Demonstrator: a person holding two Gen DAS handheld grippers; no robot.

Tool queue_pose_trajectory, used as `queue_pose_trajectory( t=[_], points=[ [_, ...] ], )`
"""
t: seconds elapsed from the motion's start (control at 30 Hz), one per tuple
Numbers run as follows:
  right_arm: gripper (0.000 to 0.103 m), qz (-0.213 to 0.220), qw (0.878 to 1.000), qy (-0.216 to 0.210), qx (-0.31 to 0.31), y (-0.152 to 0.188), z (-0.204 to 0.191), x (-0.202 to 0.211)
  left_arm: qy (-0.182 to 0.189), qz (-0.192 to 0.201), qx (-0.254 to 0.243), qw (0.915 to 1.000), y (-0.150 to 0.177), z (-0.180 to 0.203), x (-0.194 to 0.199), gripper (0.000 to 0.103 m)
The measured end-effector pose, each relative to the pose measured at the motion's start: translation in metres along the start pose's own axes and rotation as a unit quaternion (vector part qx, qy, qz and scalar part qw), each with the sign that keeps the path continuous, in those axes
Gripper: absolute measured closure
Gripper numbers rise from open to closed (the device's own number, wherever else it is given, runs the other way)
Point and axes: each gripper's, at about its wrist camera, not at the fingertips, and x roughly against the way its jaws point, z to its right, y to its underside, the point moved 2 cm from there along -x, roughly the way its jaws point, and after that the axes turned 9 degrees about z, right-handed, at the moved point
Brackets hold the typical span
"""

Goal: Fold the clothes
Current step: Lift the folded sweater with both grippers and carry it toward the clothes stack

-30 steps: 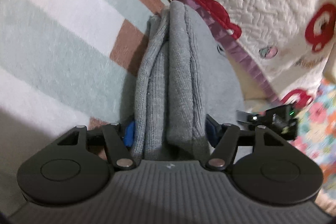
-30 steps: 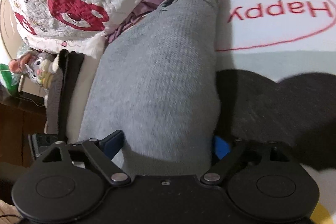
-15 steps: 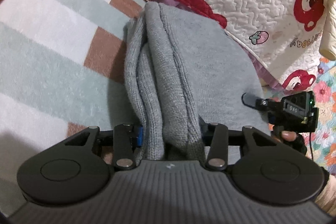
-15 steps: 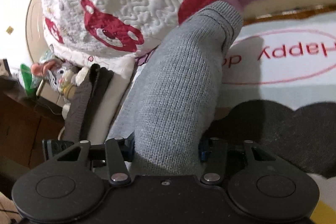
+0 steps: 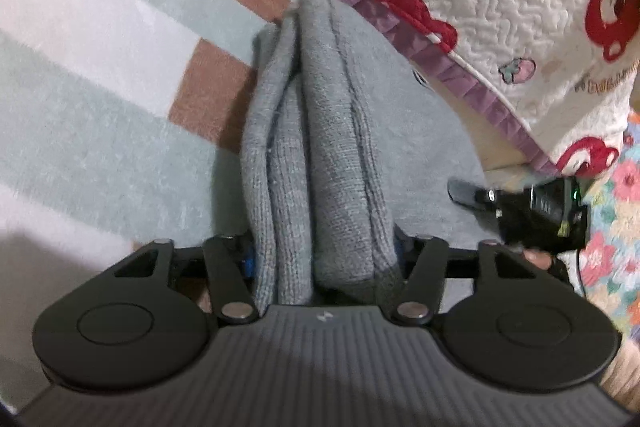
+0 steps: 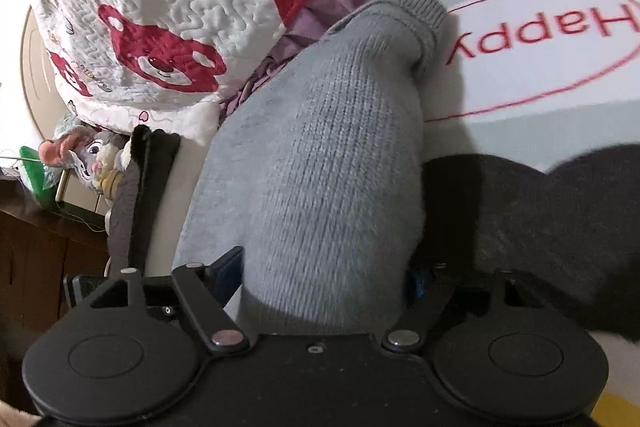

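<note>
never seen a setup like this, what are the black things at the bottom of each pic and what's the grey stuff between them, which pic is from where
There is no robot here. A person holds a two-finger gripper in each hand, and each carries a wide-angle camera looking forward along its fingers, so the black shapes at the bottom are the gripper's own body.

One picture comes from the left gripper, the other from the right gripper.

The grey stuff is a knitted sweater being folded. Its stacked layers sit between the left gripper's fingers; a bulky fold fills the right one. Both sets of jaws are opening just now, with cloth between them.

It lies on a striped blanket with "Happy" printed on it. Behind is a white quilt with red bears. The right gripper also shows at the left view's edge.
</note>
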Motion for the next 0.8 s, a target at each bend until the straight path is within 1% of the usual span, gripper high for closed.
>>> queue_pose_trajectory(
  t=[0.03,0.13,0.2,0.27,0.4,0.53,0.67,0.8],
  points=[
    [0.039,0.003,1.0,-0.007,0.001,0.0,-0.003,-0.001,-0.001,0.004,-0.004,1.0,0.001,0.002,0.002,0.06],
    [0.046,0.018,0.999,-0.049,-0.016,-0.002,-0.017,0.011,0.005,0.02,0.0,0.9998,0.0,0.011,0.015,0.066],
    [0.046,0.02,0.997,-0.069,-0.01,-0.002,-0.035,0.022,-0.001,0.036,-0.041,0.9985,-0.002,0.031,0.032,0.067],
    [0.046,0.017,0.996,-0.093,0.001,-0.002,-0.057,0.032,-0.004,0.06,-0.078,0.9952,-0.002,0.053,0.051,0.068],
    [0.046,0.02,0.99,-0.136,0.038,-0.004,-0.105,0.054,0.002,0.095,-0.111,0.9893,0.002,0.087,0.091,0.068],
    [0.046,0.027,0.984,-0.162,0.065,0.0,-0.142,0.074,0.007,0.117,-0.103,0.9877,0.009,0.101,0.12,0.068],
    [0.046,0.025,0.981,-0.178,0.069,0.011,-0.167,0.088,0.003,0.144,-0.103,0.9843,0.021,0.113,0.156,0.068],
    [0.046,0.011,0.98,-0.191,0.061,0.023,-0.188,0.093,-0.013,0.161,-0.072,0.9843,0.035,0.114,0.193,0.068]
  ],
)
